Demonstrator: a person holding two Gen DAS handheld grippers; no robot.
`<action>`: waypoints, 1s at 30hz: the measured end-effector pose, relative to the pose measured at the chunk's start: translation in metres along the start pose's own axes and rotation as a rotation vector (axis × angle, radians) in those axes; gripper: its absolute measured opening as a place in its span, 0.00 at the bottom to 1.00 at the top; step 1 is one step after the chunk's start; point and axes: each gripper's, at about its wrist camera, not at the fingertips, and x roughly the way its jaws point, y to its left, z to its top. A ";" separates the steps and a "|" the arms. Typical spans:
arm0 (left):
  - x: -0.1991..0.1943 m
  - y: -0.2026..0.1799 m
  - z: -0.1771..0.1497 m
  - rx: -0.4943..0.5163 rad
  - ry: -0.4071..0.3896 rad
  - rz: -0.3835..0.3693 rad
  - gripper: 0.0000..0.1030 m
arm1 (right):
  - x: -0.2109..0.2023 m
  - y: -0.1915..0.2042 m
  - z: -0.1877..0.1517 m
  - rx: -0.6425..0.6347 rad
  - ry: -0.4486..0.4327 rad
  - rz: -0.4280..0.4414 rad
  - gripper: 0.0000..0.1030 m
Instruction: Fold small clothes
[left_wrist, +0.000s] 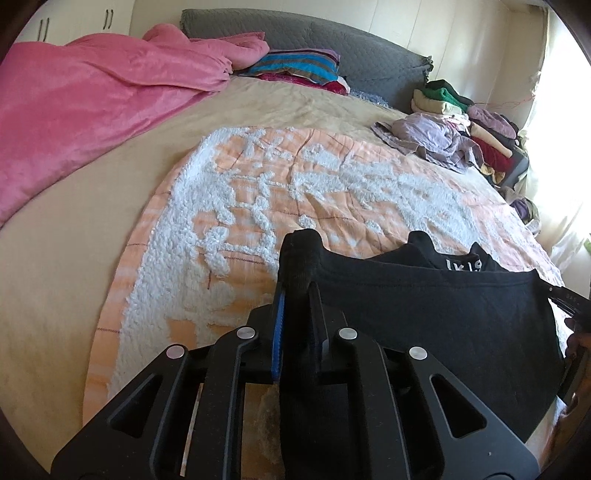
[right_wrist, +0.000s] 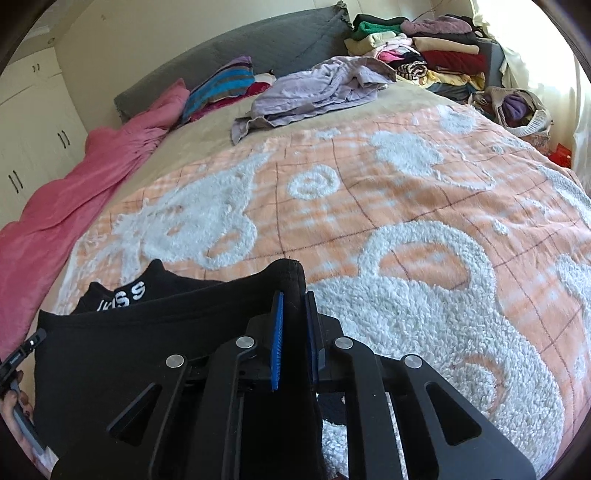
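The left claw (left_wrist: 295, 295) is pinching one corner of a small black garment (left_wrist: 443, 306), and the right claw (right_wrist: 293, 314) is pinching the opposite corner, so the cloth hangs stretched between the two, lifted above the near edge of the orange and white bedspread (right_wrist: 369, 192) that covers the bed. White lettering shows on a band at the garment's top edge, which sags a little between the two grips. In each view the other tool just shows at the frame's edge, with part of a hand (right_wrist: 14, 410) on it. This looks like the opening step of a fold: the piece is held up by its upper corners and spread wide, not yet laid down. The next move likely calls for both hands to lower together and drape the cloth flat on the bedspread, keeping it taut so no creases form, before a side is brought over. A crumpled lilac garment (right_wrist: 314, 88) and stacked clothes (right_wrist: 424, 48) lie well apart, farther up the bed
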 end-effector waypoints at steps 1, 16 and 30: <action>-0.002 -0.002 0.000 0.011 -0.006 0.006 0.08 | 0.000 0.000 -0.001 0.000 0.000 -0.005 0.13; -0.043 -0.001 -0.009 -0.018 -0.074 0.005 0.35 | -0.063 0.028 -0.022 -0.096 -0.098 0.077 0.45; -0.080 -0.035 -0.033 -0.001 -0.064 -0.065 0.53 | -0.110 0.056 -0.067 -0.258 -0.081 0.108 0.53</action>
